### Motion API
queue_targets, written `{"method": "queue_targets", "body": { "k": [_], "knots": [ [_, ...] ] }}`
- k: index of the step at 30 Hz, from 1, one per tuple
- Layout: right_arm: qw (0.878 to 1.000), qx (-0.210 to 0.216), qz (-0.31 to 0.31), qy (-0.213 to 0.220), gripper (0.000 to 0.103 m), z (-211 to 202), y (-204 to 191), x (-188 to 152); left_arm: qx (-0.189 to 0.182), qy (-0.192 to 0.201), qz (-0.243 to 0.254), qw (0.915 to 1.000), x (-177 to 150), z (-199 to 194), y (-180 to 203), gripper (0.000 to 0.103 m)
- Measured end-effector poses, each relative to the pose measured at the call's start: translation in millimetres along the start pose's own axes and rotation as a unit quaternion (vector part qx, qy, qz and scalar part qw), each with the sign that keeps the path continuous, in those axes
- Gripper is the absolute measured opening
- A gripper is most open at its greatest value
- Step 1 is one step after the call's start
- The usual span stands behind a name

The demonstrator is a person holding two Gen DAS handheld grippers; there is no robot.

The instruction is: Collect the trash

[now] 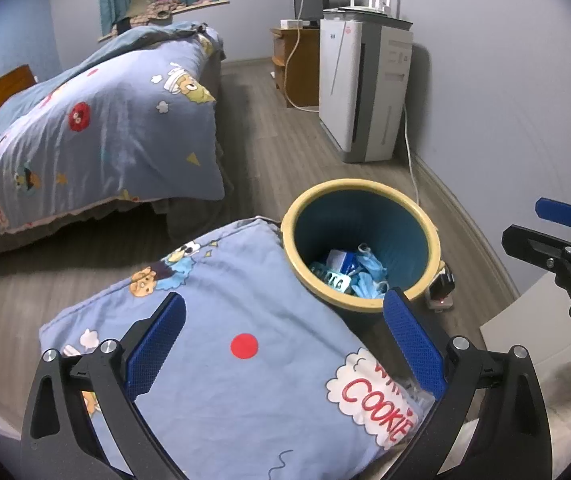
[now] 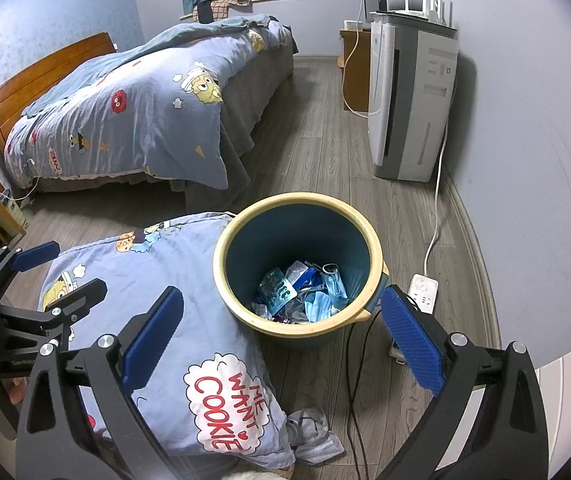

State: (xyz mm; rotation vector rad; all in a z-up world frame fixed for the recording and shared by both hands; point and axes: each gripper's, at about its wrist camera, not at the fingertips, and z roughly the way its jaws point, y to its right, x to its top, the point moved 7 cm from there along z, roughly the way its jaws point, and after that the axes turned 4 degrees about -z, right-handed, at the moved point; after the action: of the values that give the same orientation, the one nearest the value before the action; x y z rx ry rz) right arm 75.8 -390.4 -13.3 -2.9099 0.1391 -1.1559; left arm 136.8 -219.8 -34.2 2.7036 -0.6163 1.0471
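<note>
The bin (image 2: pixel 297 264) is set on the floor (image 2: pixel 325 152) just right of the pillow (image 2: pixel 173 320), trash (image 2: pixel 305 292) inside it, the bed (image 2: pixel 133 112) behind

Upright blue bin (image 2: pixel 299 216), trash (image 2: pixel 305 292) inside

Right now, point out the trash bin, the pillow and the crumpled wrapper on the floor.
trash bin (image 2: pixel 365 227): right wrist view, on its yellow rim.
pillow (image 2: pixel 173 276): right wrist view, on the bare blue cloth of its top.
crumpled wrapper (image 2: pixel 317 438): right wrist view, on its middle, beside the pillow's corner.
</note>
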Motion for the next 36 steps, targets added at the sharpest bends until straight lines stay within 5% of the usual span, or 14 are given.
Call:
{"method": "queue_targets", "body": {
  "k": [36],
  "knots": [
    [1.000, -0.001, 0.000, -0.001, 0.097, -0.2, -1.5, 1.3, -0.001, 0.006, 0.021, 0.9998, -1.1, -1.2, 6.1, 0.098]
  ]
}}
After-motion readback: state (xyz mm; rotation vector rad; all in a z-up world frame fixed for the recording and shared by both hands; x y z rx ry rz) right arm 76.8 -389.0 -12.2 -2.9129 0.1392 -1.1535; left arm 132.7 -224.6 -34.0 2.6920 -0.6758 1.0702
